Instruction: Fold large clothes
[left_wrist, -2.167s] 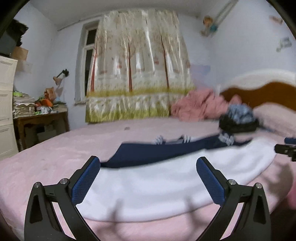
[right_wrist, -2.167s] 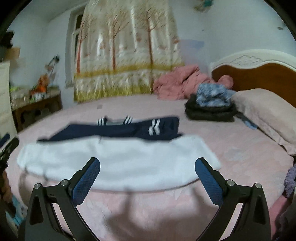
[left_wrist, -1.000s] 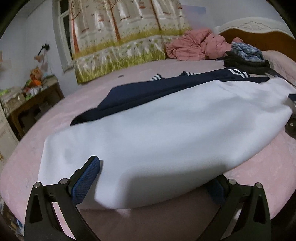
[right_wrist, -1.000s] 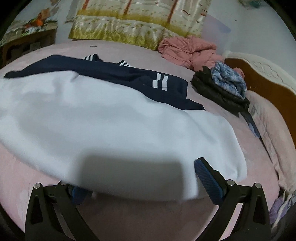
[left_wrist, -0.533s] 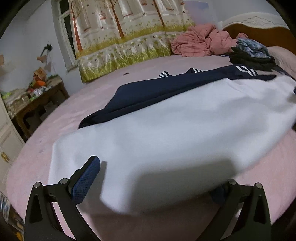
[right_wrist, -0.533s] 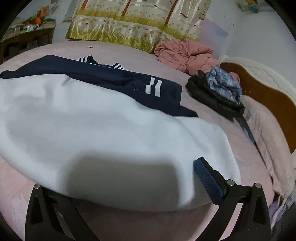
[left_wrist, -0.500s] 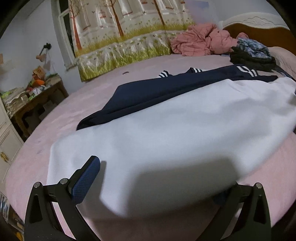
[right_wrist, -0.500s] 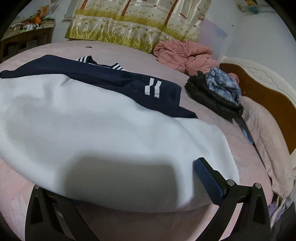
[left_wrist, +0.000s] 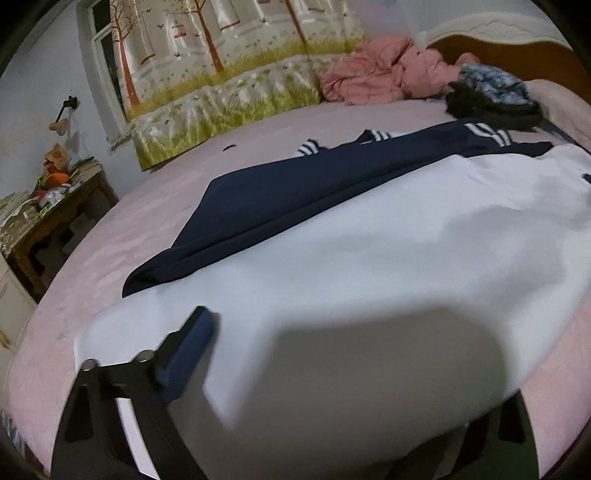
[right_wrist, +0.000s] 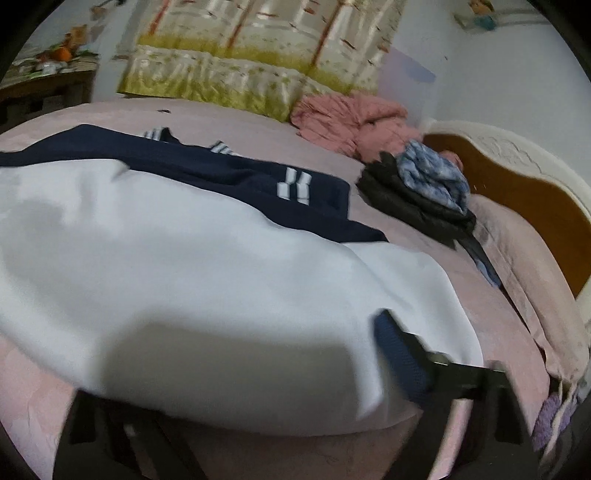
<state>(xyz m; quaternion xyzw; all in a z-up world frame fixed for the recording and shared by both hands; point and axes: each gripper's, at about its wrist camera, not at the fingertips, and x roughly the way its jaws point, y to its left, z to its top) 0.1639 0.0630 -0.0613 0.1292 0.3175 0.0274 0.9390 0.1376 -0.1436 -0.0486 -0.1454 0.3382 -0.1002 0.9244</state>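
Bedroom, dim light. Wide bed (left_wrist: 155, 206) under a pink sheet; patterned curtain (left_wrist: 229, 74) with trees on the far wall, wooden headboard (right_wrist: 517, 199) at the right. A cluttered wooden counter (left_wrist: 55, 218) stands beside the bed at the left edge of the left wrist view.

White garment (left_wrist: 369, 266) lies spread flat across the near part of the bed, its near hem at the bed's edge. A navy garment (left_wrist: 295, 192) with white stripes lies just behind it, partly under the white one's far edge. Further back: crumpled pink bedding (left_wrist: 380, 74) against the curtain, and a dark pile (right_wrist: 413, 199) with a blue-patterned cloth (right_wrist: 436, 173) on top, next to a pink pillow (right_wrist: 517, 258).

Left tongs (left_wrist: 332, 373): at the near hem of the white garment. Left finger (left_wrist: 188, 350) rests on top of the cloth, blurred; the right finger is hidden under the hem. Jaws have just been closing with the hem between them; not yet pressed onto it, as far as can be seen.

Right tongs (right_wrist: 258, 373): at the same hem, further toward the headboard. Right finger (right_wrist: 399, 358) lies on top of the cloth, the left finger under it. Jaws likewise have just been closing around the hem, blurred, gap still wide.
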